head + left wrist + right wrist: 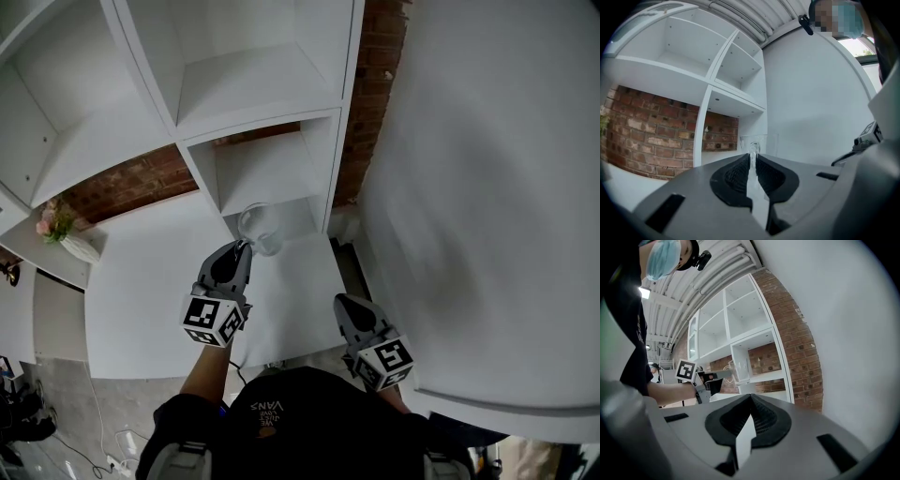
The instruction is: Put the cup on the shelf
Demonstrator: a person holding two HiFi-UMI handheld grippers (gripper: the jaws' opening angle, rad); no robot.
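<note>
A clear glass cup (260,228) hangs in the air in front of the lowest open compartment of the white shelf unit (265,167). My left gripper (246,247) is shut on the cup's near wall, holding it upright above the white counter (141,281). In the left gripper view the cup (759,142) shows just past the pinched jaws of the left gripper (753,153). My right gripper (345,302) stays lower and to the right, shut with nothing in it. From the right gripper view, the cup (740,370) sits level with the shelf's bottom compartment (761,357).
A small vase of pink flowers (61,230) stands at the counter's far left. A red brick wall (131,183) runs behind the shelf unit. A large white wall (487,187) closes the right side. Cables lie on the floor (94,441) at lower left.
</note>
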